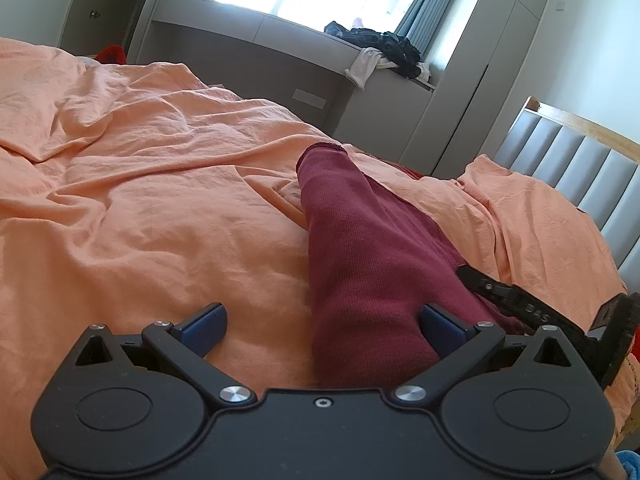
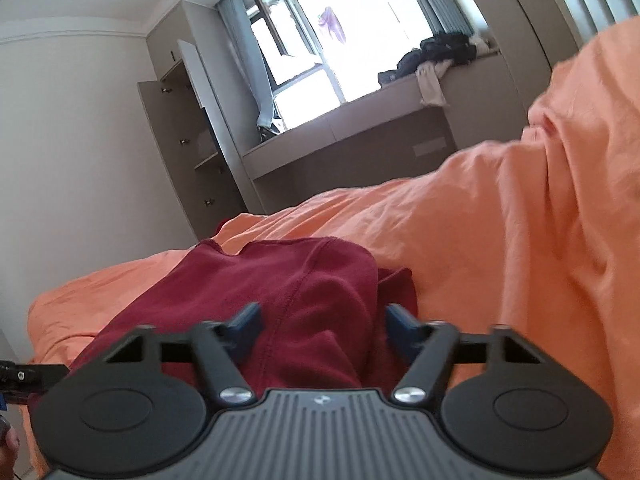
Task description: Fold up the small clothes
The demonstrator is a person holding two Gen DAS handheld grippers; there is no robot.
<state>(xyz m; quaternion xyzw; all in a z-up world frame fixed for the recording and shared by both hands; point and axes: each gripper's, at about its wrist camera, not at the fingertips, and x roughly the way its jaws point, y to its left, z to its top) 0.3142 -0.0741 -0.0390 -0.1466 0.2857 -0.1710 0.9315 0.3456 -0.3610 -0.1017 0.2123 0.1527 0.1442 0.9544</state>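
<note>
A maroon knit garment [image 1: 360, 260] lies on the orange bedsheet [image 1: 140, 200], one long tube of it stretching away from me. My left gripper [image 1: 322, 328] is open wide and low over the bed, with the cloth's near end beside its right finger [image 1: 440, 330]. In the right wrist view the garment [image 2: 312, 280] humps up in a thick fold. My right gripper [image 2: 324, 328] straddles that fold with its jaws about half apart. The blue fingers [image 2: 246, 326] flank the cloth, and no firm pinch shows. The right gripper's black body [image 1: 520, 304] rests on the garment's far side.
Rumpled orange bedding [image 2: 540, 220] rises high on the right. A grey window ledge carries a pile of dark and white clothes [image 1: 384, 48]. A padded grey headboard [image 1: 580, 168] stands at right, tall wardrobes [image 1: 504, 60] beside it, and an open cabinet [image 2: 180, 120] by the window.
</note>
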